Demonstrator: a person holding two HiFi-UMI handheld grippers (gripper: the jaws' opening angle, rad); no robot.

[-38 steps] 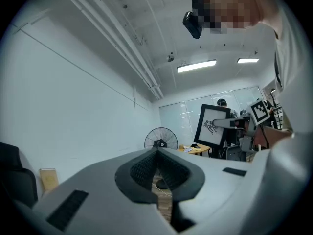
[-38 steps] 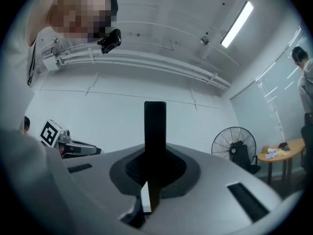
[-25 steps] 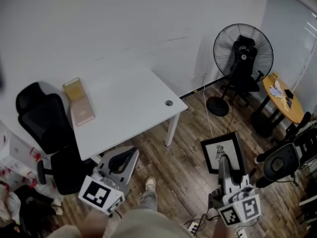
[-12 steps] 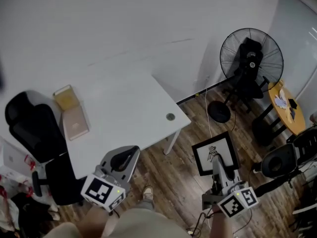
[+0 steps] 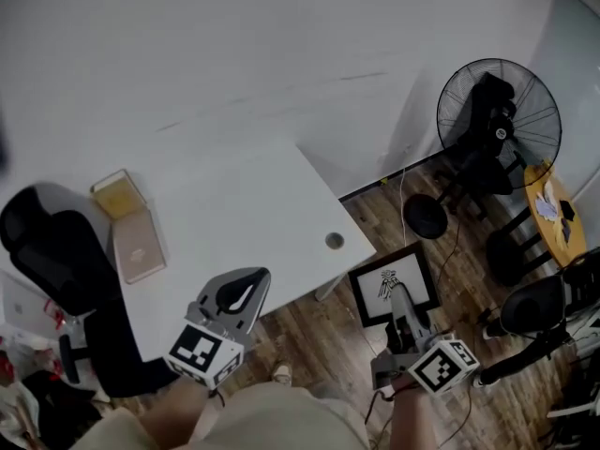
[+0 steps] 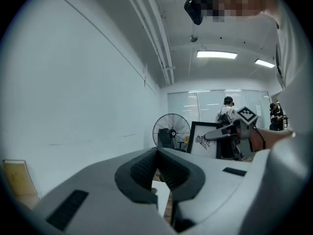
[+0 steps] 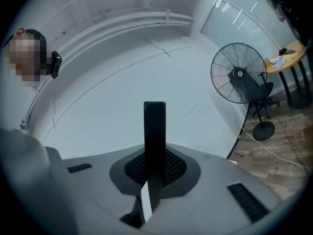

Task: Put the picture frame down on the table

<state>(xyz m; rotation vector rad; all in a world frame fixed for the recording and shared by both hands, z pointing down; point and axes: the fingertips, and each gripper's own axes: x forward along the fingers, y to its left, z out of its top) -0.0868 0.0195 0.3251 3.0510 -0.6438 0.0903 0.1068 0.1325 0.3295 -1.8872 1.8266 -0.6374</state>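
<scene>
A black picture frame (image 5: 392, 285) with a small drawing on white hangs in the air just off the white table's (image 5: 234, 223) right corner, above the wooden floor. My right gripper (image 5: 400, 309) is shut on its lower edge; in the right gripper view the frame (image 7: 154, 141) stands edge-on between the jaws. In the left gripper view the frame (image 6: 208, 140) shows face-on at the right. My left gripper (image 5: 236, 293) hovers over the table's near edge, shut with nothing in it.
On the table's left part lie a tan box (image 5: 118, 195) and a pinkish flat board (image 5: 138, 247). A black office chair (image 5: 52, 256) stands at the left. A floor fan (image 5: 497, 111) and a round wooden side table (image 5: 555, 214) stand at the right.
The right gripper has carried the frame leftwards, up to the table's right corner. The left gripper has shifted slightly toward the table's edge.
</scene>
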